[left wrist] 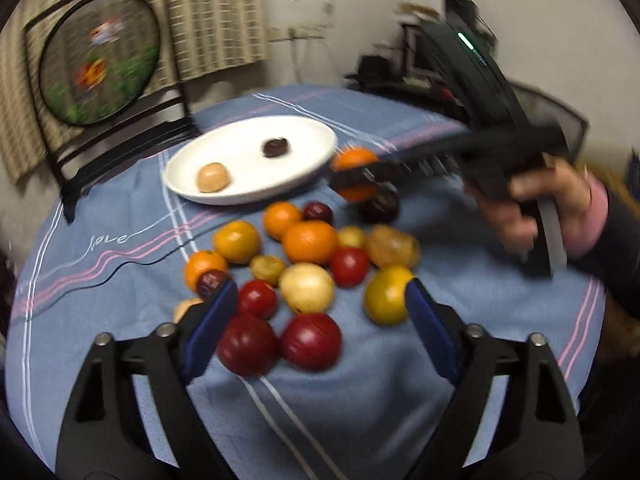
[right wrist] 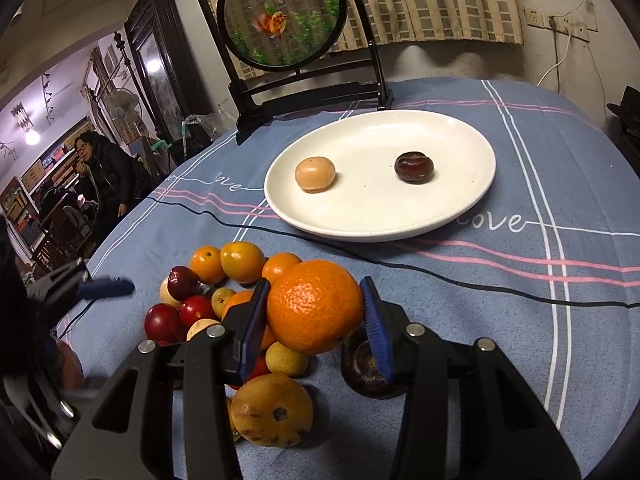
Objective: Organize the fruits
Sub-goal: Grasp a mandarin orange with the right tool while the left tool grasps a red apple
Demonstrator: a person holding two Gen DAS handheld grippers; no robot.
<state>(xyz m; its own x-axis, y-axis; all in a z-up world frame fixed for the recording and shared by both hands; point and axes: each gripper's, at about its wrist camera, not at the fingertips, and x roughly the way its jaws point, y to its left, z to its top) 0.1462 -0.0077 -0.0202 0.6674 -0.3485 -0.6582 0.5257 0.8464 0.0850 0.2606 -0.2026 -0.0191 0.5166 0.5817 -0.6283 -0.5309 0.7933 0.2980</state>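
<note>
Orange (right wrist: 315, 306), clamped in right gripper (right wrist: 316, 316): to be lowered onto bare plate (right wrist: 380, 216); left gripper (left wrist: 320, 312) held wide, empty.

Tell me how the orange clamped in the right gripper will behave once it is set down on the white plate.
The orange is round, so it will probably roll once the right gripper lets go. The white plate is smooth with only a shallow rim, which may barely stop it. Its dimpled peel looks firm, so the pads likely grip without slipping.
</note>
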